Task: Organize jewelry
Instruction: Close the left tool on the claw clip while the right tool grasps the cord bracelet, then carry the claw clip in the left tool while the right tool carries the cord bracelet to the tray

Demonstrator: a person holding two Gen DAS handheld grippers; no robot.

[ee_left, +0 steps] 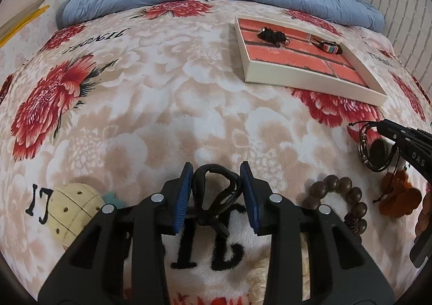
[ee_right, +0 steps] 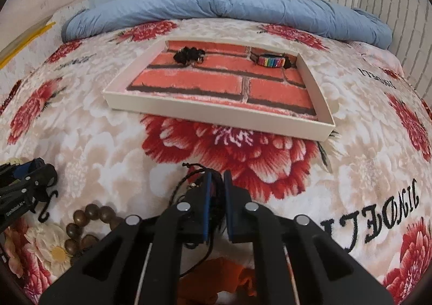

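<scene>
Left gripper (ee_left: 217, 191) jaws closed on black cord (ee_left: 216, 197); right gripper (ee_right: 216, 205) jaws nearly shut, pinching corded bracelet (ee_right: 199, 178).

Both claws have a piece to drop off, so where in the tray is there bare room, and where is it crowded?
The tray is bare across its whole near half, up to the front wall. Only the far edge is taken: black bracelet far left, rainbow bracelet far right, with a small gap between them. The blanket around the wooden bead bracelet is crowded.
</scene>
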